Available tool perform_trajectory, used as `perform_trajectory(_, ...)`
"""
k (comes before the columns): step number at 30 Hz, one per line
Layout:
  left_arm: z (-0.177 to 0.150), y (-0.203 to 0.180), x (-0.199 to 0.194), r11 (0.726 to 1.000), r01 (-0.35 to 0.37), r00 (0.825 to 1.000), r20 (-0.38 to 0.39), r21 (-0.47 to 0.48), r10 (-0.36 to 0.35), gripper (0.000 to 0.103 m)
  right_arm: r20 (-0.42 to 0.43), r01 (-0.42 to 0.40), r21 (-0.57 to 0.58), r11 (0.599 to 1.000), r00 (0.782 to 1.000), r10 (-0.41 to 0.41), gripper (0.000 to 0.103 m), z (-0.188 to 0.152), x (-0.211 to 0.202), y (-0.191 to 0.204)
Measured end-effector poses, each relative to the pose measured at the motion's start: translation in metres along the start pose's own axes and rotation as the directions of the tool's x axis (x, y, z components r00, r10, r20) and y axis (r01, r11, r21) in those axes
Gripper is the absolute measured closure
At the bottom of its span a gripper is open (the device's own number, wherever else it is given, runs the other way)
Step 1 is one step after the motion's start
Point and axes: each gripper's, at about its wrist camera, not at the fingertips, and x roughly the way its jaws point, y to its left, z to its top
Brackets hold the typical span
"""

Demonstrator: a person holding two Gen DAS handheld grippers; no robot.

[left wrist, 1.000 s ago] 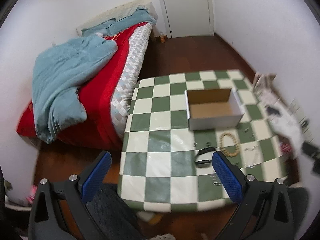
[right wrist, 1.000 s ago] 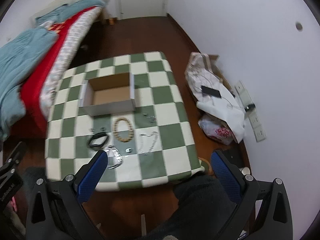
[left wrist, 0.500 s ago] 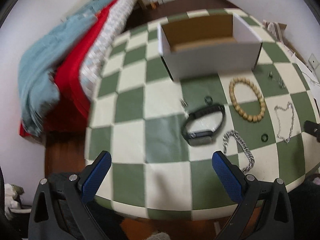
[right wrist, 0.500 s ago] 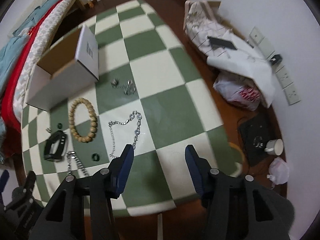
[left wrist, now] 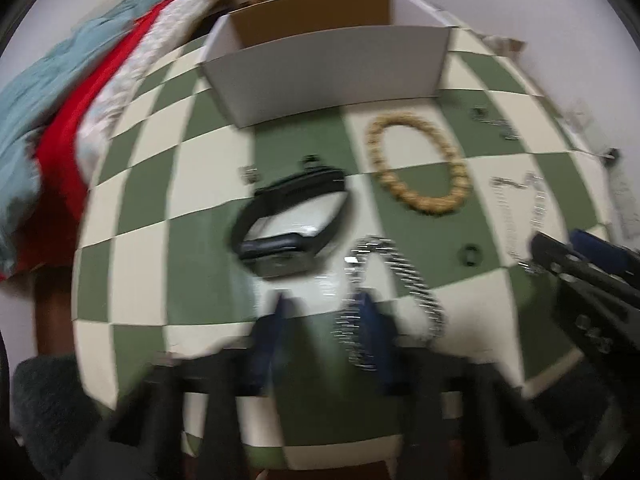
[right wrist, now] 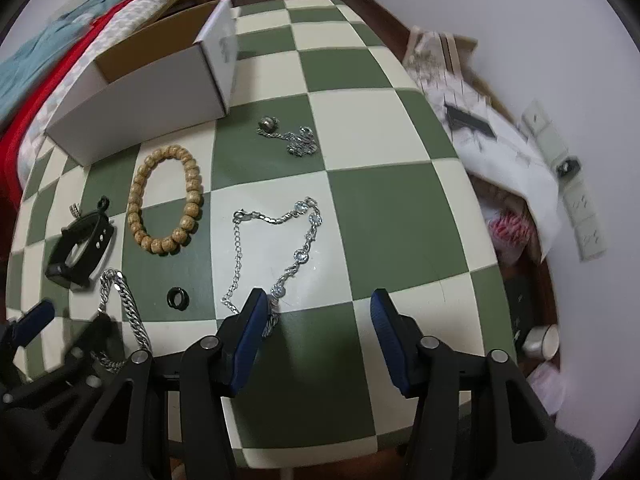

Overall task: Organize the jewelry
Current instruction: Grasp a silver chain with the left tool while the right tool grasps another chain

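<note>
Both grippers dropped close to table (right wrist: 384, 208); left gripper (left wrist: 324, 332) jaws closing, seemingly around curb chain (left wrist: 404, 276); right gripper (right wrist: 316, 328) jaws closing.

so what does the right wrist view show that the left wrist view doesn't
Only the right wrist view: the white bag and wall sockets beside the table, and a cup on the floor.

Only the left wrist view: a frontal look at the box's long wall; it is badly blurred.

Both: checkered table, wooden bead bracelet, black band, heavy chain, thin necklace, black ring, and both closing grippers, left and right.
</note>
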Motion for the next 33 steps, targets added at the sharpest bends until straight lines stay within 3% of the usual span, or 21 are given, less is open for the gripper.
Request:
perform_trajectory(1,0.000,-0.002,-0.001,1.000,-0.004,1.000,0.001,0.016,0.004,0.096,0.006,-0.001,-0.011,1.000,1.000,0.001,0.070,-0.001,-0.002,0.002)
perform_trajectory(2,-0.002,-0.004,-0.002,0.999,-0.015,1.000,0.006,0.031,0.015,0.098,0.003,-0.001,-0.017,1.000,1.000,0.001,0.094,-0.002,-0.002,0.003)
perform_trajectory(3,-0.003,-0.003,-0.002,0.999,-0.017,1.000,0.009,0.032,0.016,0.098,-0.006,-0.010,-0.007,1.000,1.000,0.009,0.100,-0.002,-0.002,0.000)
perform_trajectory(12,0.004,0.044,0.000,0.997,-0.014,1.000,-0.002,-0.071,0.014,0.102,0.000,-0.146,0.135,0.980,0.989,0.147,0.101,0.001,-0.020,-0.029)
perform_trajectory(22,0.017,0.061,-0.041,0.995,0.012,0.996,0.086,-0.096,-0.004,0.102,0.071,-0.247,0.127,0.961,0.968,0.240,0.101,0.027,-0.059,-0.032)
perform_trajectory(33,0.061,0.072,-0.097,0.993,0.069,0.978,0.200,-0.091,-0.050,0.103,0.141,-0.299,0.058,0.952,0.947,0.289,0.101,0.059,-0.111,-0.016)
